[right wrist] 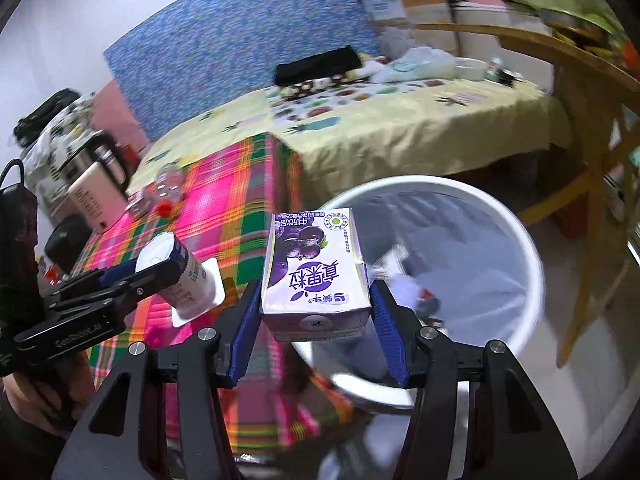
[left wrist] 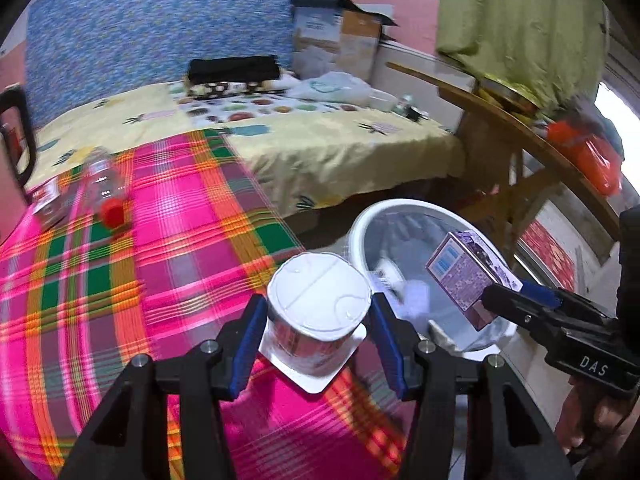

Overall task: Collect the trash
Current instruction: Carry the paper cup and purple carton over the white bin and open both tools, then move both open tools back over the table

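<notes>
My left gripper [left wrist: 318, 322] is shut on a white yogurt cup [left wrist: 318, 312], held upside down over the edge of the pink plaid cloth [left wrist: 140, 280]. That cup [right wrist: 182, 280] and the left gripper [right wrist: 158, 268] also show at the left of the right wrist view. My right gripper [right wrist: 316, 308] is shut on a purple drink carton [right wrist: 314, 268], which hangs above the rim of the white bin [right wrist: 532, 264]. In the left wrist view the carton [left wrist: 468, 274] hangs over the bin [left wrist: 360, 226], with the right gripper [left wrist: 508, 294] on it. The bin holds some trash.
A clear plastic bottle with a red cap [left wrist: 106, 190] and a small wrapper [left wrist: 50, 200] lie on the plaid cloth. Behind is a bed with a yellow sheet [left wrist: 320, 140], a wooden table [left wrist: 520, 128] to the right, and appliances [right wrist: 92, 172] at the left.
</notes>
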A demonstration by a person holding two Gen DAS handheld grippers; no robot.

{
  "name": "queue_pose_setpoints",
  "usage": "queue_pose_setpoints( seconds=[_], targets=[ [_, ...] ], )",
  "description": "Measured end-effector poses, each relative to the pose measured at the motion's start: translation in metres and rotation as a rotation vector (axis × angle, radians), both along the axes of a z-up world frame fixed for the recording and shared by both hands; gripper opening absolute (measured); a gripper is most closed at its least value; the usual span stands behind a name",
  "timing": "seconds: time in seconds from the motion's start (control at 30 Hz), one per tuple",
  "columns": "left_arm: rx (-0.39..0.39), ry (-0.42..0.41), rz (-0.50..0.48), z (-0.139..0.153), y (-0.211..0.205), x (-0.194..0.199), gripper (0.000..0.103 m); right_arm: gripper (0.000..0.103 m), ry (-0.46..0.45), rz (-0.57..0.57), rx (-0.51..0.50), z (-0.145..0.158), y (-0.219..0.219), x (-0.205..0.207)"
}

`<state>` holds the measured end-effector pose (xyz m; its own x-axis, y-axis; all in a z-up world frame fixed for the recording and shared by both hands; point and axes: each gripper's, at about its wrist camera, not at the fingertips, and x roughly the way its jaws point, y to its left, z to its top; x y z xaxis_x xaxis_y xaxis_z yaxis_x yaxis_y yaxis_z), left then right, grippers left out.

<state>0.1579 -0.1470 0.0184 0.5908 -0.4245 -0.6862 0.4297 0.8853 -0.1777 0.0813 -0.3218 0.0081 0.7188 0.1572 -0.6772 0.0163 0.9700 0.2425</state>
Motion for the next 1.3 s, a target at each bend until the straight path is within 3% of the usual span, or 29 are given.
queue_pose_setpoints(
  seconds=[0.3,0.67,0.9,0.97,1.3],
  targets=[
    [0.001,0.021,-0.108,-0.009,-0.052,0.004,0.055,0.055,0.034,-0.099,-0.002,-0.012,-0.035,-0.009],
    [-0.013,0.019,-0.17,-0.014,-0.092,0.012,0.055,0.055,0.097,-0.123,-0.027,-0.024,-0.053,-0.007],
    [-0.035,0.077,-0.213,-0.02,-0.101,0.019,0.057,0.056,0.13,-0.12,-0.037,-0.031,-0.057,-0.006],
    [-0.046,0.071,-0.208,-0.02,-0.1,0.019,0.065,0.056,0.119,-0.13,-0.03,-0.03,-0.059,-0.007],
    [-0.053,0.056,-0.182,-0.014,-0.088,0.014,0.066,0.057,0.074,-0.152,-0.081,-0.018,-0.056,-0.01]
  ],
)
